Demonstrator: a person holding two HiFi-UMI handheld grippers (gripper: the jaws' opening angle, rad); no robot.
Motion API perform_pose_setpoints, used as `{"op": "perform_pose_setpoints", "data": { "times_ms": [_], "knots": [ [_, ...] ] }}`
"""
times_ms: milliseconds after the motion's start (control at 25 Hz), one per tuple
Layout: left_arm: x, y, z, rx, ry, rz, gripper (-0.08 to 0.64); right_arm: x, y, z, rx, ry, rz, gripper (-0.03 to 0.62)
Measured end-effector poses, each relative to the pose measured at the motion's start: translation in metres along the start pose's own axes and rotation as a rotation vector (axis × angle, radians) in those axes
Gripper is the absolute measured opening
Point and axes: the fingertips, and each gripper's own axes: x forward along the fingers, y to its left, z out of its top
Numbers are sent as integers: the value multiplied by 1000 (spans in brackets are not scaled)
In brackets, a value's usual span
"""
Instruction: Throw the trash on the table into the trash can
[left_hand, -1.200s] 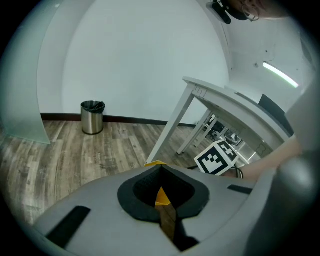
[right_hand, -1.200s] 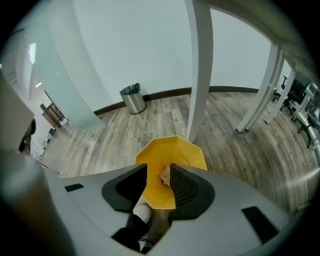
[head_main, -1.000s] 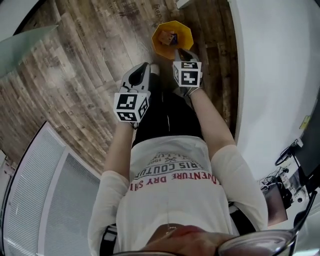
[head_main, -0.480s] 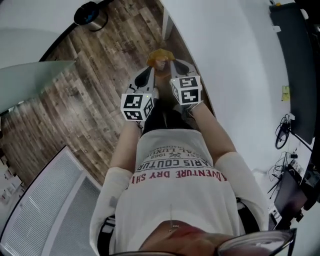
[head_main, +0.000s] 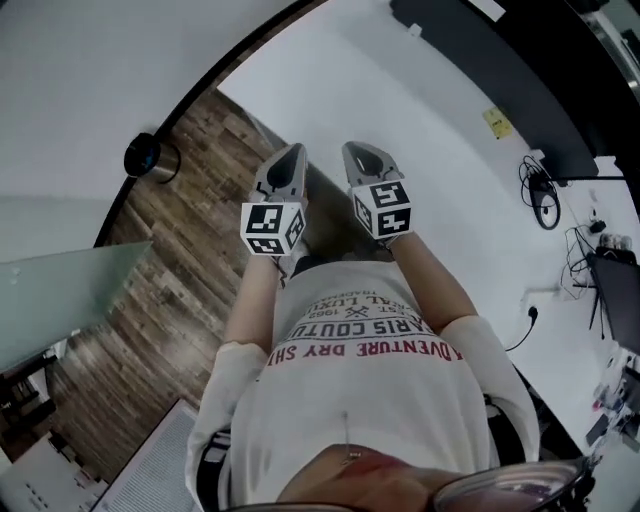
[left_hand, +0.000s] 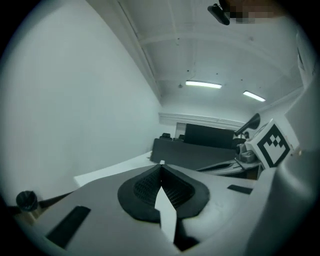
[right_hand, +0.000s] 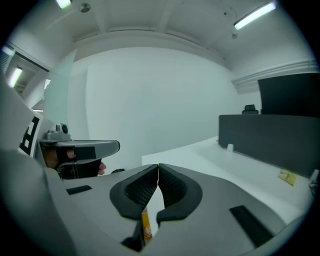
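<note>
Both grippers are raised side by side in front of the person's chest, at the near edge of the white table (head_main: 430, 130). My left gripper (head_main: 288, 160) is shut, its dark pads meeting at the tip (left_hand: 161, 165) with nothing between them. My right gripper (head_main: 360, 155) is shut and empty too (right_hand: 158, 165). A sliver of orange (right_hand: 145, 227) shows through the gap under the right jaws; the trash can is not in the head view. A small yellow slip (head_main: 497, 122) lies on the table near the dark partition (head_main: 500, 50).
A black round container (head_main: 150, 157) stands on the wood floor at the left, by the white wall. Cables (head_main: 545, 190) and a dark screen (head_main: 615, 300) lie at the table's right. A small white item (right_hand: 229, 147) sits by the partition.
Both grippers have risen from over the orange trash can on the floor to table height. The view has swung up with them, and the can has dropped out of sight.
</note>
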Motion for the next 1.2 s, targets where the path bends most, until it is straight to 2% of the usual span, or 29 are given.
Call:
{"op": "perform_pose_setpoints", "data": {
  "times_ms": [120, 400, 600, 760, 840, 960, 1120, 1200],
  "knots": [
    [30, -61, 1, 68, 9, -143, 23, -55, -54, 4, 36, -64, -144, 26],
    [83, -195, 3, 90, 18, -490, 23, -178, -160, -17, 104, -120, -502, 26],
    [87, -258, -1, 130, 40, -650, 23, -237, -187, -40, 176, -131, -676, 26],
    [72, -295, -5, 163, 59, -842, 23, -278, -177, -62, 248, -148, -845, 26],
    [66, -299, -2, 180, 65, -885, 21, -281, -171, -65, 268, -157, -875, 26],
    [69, -300, 1, 189, 80, -910, 22, -279, -170, -65, 299, -155, -896, 26],
    [78, -292, 3, 130, 97, -924, 23, -270, -174, -66, 317, -145, -915, 27],
    [82, -286, 1, 132, 105, -924, 23, -265, -174, -68, 326, -144, -922, 27]
  ]
}}
